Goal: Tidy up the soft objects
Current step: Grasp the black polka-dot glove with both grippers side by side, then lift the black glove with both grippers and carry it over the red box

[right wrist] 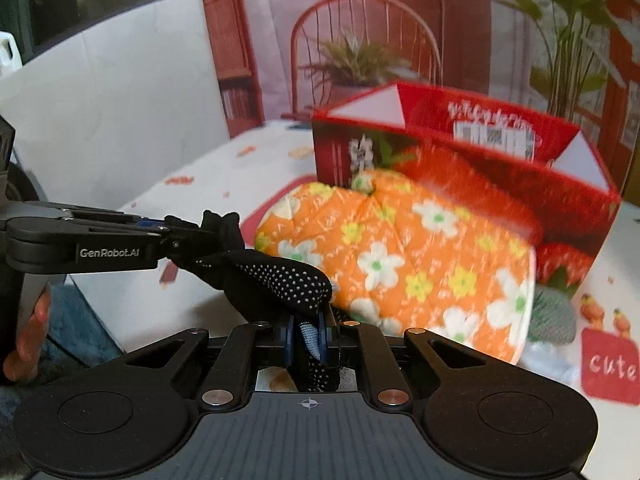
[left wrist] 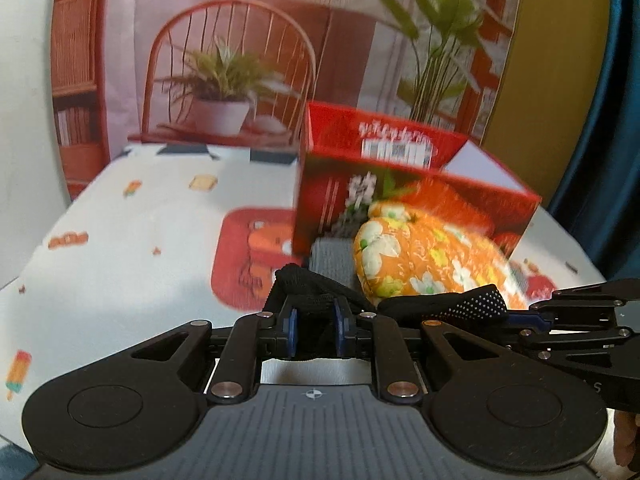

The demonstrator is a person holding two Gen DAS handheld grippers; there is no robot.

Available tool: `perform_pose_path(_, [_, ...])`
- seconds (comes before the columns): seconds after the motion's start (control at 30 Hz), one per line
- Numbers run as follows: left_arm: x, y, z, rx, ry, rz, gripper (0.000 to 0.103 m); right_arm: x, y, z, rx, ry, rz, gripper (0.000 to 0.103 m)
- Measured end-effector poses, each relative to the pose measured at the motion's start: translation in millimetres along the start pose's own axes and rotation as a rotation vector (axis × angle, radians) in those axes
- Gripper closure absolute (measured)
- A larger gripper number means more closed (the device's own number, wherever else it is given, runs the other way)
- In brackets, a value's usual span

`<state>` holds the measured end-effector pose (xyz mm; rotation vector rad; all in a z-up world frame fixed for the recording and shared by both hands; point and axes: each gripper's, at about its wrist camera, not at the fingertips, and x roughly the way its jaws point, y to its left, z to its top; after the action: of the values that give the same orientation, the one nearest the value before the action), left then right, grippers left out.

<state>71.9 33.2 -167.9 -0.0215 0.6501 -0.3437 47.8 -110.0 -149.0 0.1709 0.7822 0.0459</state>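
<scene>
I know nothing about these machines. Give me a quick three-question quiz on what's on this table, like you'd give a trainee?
1. True or false: both claws grip the same black dotted glove.
2. What sits directly behind the orange flowered cushion? A) a blue bucket B) an open red box C) a glass jar
3. Fill in: the grey knitted item lies on the ____ beside the cushion.

Key: 1 true: left claw and right claw each pinch an end. 2 B, the red box. 3 tablecloth.

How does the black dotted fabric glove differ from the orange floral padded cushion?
The black dotted fabric glove is thin, limp and pinched at both ends by the left gripper and right gripper. The orange floral padded cushion is plump, larger and ungripped before the red box. Both are soft fabric.
</scene>
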Motion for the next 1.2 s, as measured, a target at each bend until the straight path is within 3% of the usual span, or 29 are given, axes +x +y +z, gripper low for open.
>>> perform_pose_path(0.63, [-17.2, -18.6, 81.7, -0.001, -0.167, 0.028, 0.084, -13.7, -15.4, 90.7, -0.046, -0.162, -0.042, 0.092])
perform_pose_path(1.2, [51.4, -48.4, 142.8, 0.027, -0.128, -0.020, 0.084, 2.3, -90.8, 144.7, 0.032, -0.202, -0.117, 0.092])
